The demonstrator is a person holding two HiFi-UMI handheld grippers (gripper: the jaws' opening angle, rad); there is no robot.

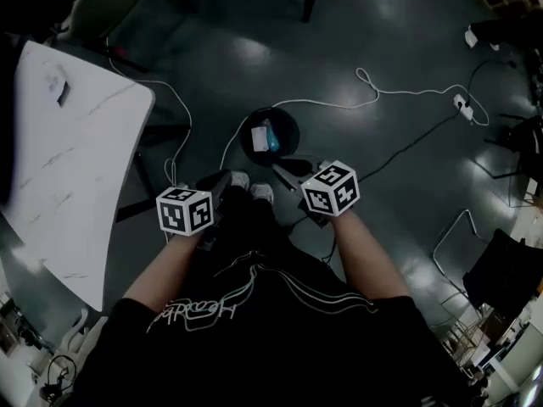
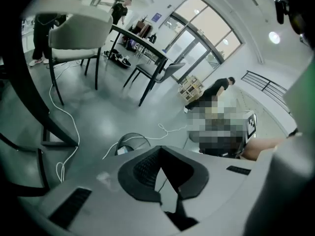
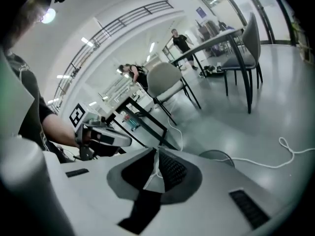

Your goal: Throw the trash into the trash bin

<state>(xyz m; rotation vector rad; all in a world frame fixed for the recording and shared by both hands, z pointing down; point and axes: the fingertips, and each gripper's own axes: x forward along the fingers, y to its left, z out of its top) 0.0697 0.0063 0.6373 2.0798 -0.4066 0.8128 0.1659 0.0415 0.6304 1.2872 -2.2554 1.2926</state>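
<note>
The trash (image 1: 265,136) – a white piece and a blue one, too small to identify – lies inside the round black trash bin (image 1: 293,125) on the dark floor (image 1: 382,41), just beyond the person's shoes (image 1: 240,179). In each gripper view only a slice of the bin's rim shows past the gripper's own body, and its contents are hidden. The left gripper (image 2: 160,150) and right gripper (image 3: 156,152) are held nearer the person than the bin, well apart from the trash — both pairs of fingers clenched together on nothing. In the head view the fingers merge with the dark floor. A white counter (image 1: 68,142) is cut off at the left edge
</note>
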